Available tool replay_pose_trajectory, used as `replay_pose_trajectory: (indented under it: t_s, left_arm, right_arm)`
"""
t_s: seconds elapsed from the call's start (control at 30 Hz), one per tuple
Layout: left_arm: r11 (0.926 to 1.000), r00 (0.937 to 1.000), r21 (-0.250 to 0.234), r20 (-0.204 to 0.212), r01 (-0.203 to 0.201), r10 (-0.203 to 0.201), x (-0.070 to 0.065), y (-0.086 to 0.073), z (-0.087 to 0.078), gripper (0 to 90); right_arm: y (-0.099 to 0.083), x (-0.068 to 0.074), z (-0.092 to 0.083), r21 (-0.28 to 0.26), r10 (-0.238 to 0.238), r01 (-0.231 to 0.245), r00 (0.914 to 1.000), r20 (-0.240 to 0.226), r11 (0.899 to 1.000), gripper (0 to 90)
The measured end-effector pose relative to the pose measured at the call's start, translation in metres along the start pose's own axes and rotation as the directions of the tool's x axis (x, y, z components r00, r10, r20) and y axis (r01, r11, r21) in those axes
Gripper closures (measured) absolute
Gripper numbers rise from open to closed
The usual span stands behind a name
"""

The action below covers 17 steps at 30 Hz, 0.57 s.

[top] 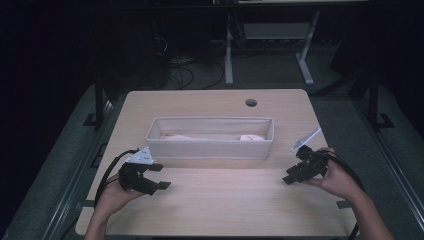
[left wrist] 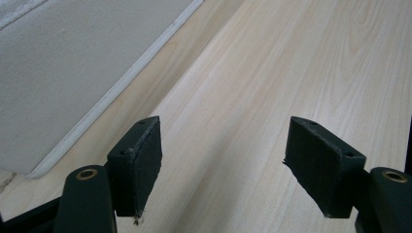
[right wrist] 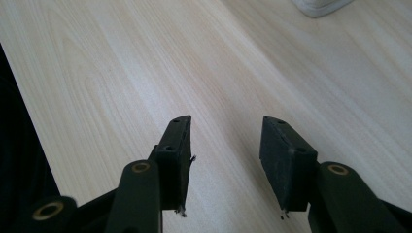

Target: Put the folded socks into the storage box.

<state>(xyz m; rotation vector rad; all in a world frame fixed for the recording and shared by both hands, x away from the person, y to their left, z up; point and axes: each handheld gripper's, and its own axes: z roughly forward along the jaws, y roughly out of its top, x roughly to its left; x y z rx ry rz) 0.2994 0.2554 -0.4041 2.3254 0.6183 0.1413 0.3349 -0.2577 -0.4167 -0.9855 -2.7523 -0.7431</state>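
Both pairs of fingers stand apart with nothing but bare wood between them: the left gripper [top: 159, 176] gapes wide, the right gripper [top: 288, 177] somewhat narrower. Each hand rests low over the table [top: 220, 200], one near each front corner of the fabric bin [top: 210, 145], jaws turned inward toward each other. No writing can be read anywhere. Pale things inside the bin are too dim to identify, and the person's forearms are cut off at the bottom edge.

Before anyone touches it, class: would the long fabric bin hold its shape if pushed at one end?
The bin looks like soft cloth with stitched edges, so its wall would probably buckle. It seems light and nearly empty, so it would likely slide or pivot on the smooth table.
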Motion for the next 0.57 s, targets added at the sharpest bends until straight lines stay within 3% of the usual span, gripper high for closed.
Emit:
replay_pose_trajectory:
  t_s: [0.57]
  left_arm:
    - [1.0,1.0,0.006,0.002,-0.004,0.004,-0.001,0.001,0.002,28.5]
  right_arm:
    - [-0.023,0.006,0.003,-0.028,0.017,-0.017,0.9998,-0.007,0.999,51.3]
